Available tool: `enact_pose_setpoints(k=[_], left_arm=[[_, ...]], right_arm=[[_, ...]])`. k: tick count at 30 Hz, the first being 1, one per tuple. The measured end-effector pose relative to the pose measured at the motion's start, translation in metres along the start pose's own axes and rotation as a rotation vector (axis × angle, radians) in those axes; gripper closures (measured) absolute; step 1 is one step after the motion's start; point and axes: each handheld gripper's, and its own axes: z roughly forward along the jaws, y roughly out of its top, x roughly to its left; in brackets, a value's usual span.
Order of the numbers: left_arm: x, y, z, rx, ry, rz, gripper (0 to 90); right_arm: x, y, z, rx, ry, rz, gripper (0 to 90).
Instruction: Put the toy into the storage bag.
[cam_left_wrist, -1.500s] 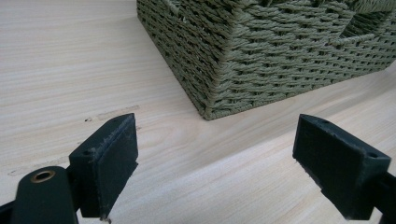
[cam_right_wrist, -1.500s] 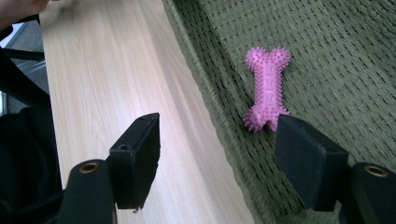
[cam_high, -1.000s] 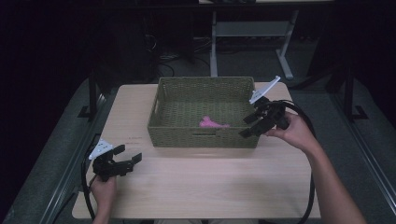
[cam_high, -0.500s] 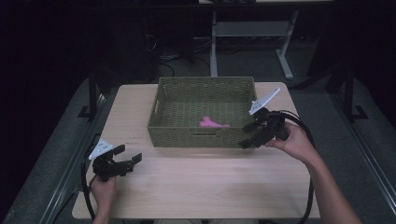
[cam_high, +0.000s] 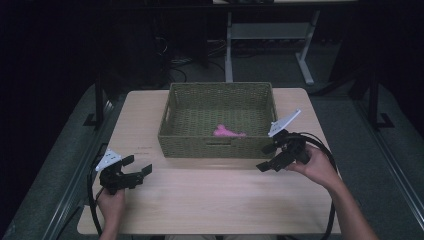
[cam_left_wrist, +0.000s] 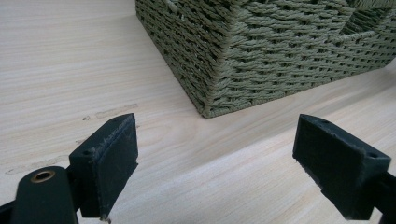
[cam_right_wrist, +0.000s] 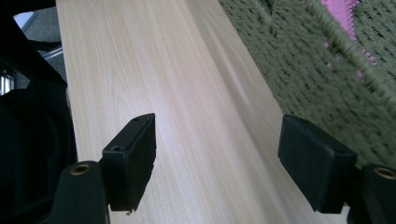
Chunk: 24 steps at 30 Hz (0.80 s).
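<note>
A green woven basket (cam_high: 218, 120) sits at the far middle of the pale wooden table (cam_high: 210, 200); inside it, near the front wall and toward the right, lies a small pink object (cam_high: 229, 132) whose exact kind I cannot make out; through the weave in the right gripper view the same pink shows at the top edge.

The left gripper (cam_high: 134, 168) is held low at the table's near-left, well apart from the basket; its 2 jaws stand wide apart with nothing between them; in the left gripper view they frame the basket's near corner (cam_left_wrist: 210, 100) and bare wood; the person's left hand (cam_high: 111, 201) grips it from below.

The right gripper (cam_high: 267, 157) sits just beside the basket's front-right corner, outside the wall and above the tabletop; its jaws are also spread wide and hold nothing; the right gripper view looks along the table with the basket's wall (cam_right_wrist: 299, 79) close on one side; the right hand (cam_high: 316, 167) holds it, cable (cam_high: 327, 150) looping behind.
</note>
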Motion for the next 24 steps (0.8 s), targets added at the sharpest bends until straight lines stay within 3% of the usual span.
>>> enact_pose_setpoints(k=[24], left_arm=[[-0.002,0.000,0.002,0.008,-0.003,0.014,13.6]], right_arm=[[0.013,-0.041,0.014,-0.023,-0.024,0.048,26.6]])
